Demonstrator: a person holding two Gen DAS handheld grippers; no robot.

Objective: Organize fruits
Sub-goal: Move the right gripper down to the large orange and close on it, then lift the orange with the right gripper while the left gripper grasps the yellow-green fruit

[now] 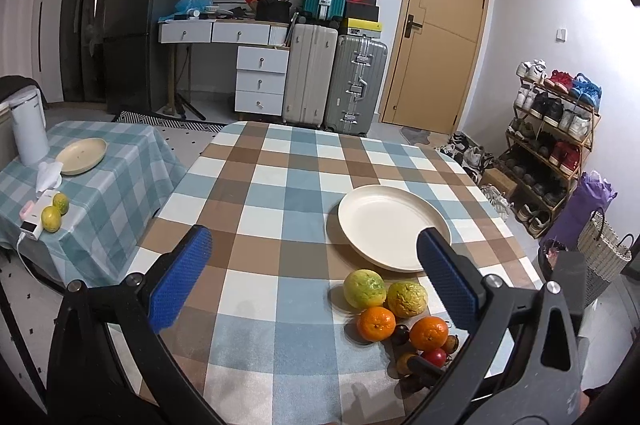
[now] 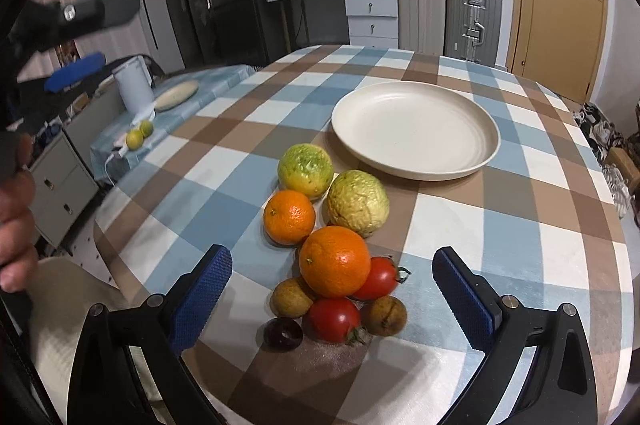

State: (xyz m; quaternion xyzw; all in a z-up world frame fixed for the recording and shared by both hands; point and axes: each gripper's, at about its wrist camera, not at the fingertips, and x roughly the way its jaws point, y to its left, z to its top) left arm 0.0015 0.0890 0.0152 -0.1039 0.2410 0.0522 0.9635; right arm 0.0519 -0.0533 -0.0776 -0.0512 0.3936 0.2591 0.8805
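We see both claws spread wide and holding nothing. The right claw (image 2: 332, 265) hangs low over the near end of the table (image 2: 520, 225), its blue pads on either side of the fruit pile (image 2: 336, 249) without touching it. The pile sits close to the near edge: two oranges (image 2: 335, 261), two green-yellow fruits (image 2: 358, 203) behind them, two tomatoes (image 2: 332, 319) in front, small brown fruits and one dark one, all touching or nearly so. Just behind the pile, the white plate (image 2: 416, 129) lies bare, apart from the fruit.

The left claw (image 1: 314, 273) hovers to the left of the pile, over open checked cloth; its right pad overlaps the plate's (image 1: 384, 221) near rim in the picture, though we cannot say whether it touches. The table's left half and far end are free, and its edges drop to the floor all round. Well apart to the left, a smaller table (image 1: 112, 161) carries a second plate (image 1: 82, 155), a kettle (image 1: 28, 129) and two limes (image 1: 56, 211) near its front edge.
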